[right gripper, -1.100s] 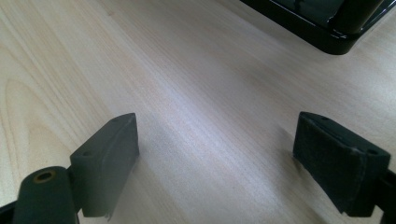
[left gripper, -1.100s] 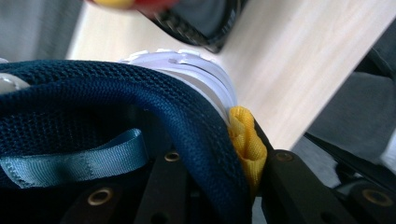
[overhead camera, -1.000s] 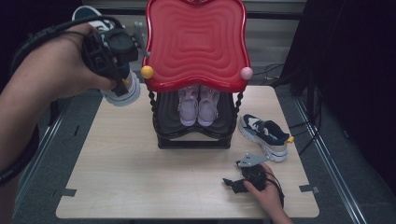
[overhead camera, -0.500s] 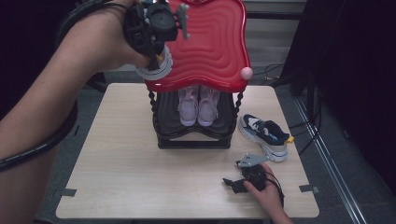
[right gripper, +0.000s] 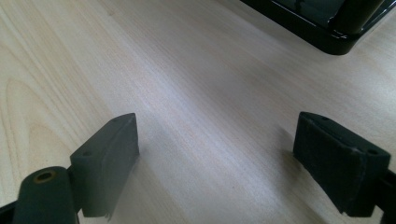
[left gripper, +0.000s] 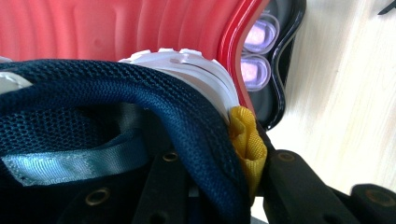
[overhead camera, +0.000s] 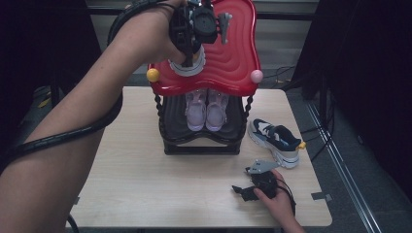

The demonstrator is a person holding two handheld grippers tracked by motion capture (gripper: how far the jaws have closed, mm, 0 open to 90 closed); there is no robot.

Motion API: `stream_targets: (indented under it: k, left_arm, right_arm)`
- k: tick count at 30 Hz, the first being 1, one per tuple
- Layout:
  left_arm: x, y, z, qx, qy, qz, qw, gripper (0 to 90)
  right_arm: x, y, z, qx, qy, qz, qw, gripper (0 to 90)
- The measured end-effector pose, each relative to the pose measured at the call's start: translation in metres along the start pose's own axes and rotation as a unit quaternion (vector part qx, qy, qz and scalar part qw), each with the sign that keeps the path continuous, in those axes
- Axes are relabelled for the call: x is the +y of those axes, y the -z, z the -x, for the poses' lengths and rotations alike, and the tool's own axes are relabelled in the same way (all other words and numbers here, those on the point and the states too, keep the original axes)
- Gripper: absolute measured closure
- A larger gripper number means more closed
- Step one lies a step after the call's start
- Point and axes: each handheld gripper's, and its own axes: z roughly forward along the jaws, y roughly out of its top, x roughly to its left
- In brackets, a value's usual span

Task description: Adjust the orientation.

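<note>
Left claw clamping navy sneaker

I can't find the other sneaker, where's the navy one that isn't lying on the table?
In the high view the navy sneaker is gripped by the left gripper over the red top shelf, near its left edge.

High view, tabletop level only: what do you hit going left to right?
black lower shelf → pair of lilac shoes → navy-and-white sneaker
</note>
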Motion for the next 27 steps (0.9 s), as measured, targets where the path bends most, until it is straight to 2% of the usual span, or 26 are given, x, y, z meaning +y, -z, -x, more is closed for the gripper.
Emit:
stream_targets:
  k: [3, 12, 18, 27]
  left_arm:
    - [0.005, -0.01, -0.004, 0.0, -0.011, -0.005, 0.9999, 75.6]
    - [0.007, -0.03, -0.014, -0.01, -0.014, -0.008, 0.9998, 75.2]
    - [0.004, -0.038, -0.018, -0.027, -0.021, -0.008, 0.9994, 74.5]
    - [-0.001, -0.038, -0.023, -0.027, -0.022, 0.006, 0.9994, 70.8]
  right_arm:
    - [0.0, 0.0, 0.0, 0.001, 0.001, 0.0, 1.0, 13.8]
    - [0.0, 0.0, 0.001, 0.003, 0.003, 0.0, 1.0, 13.8]
    - [0.0, 0.0, 0.001, 0.003, 0.004, 0.001, 1.0, 13.8]
    - [0.0, 0.0, 0.001, 0.003, 0.004, 0.0, 1.0, 13.9]
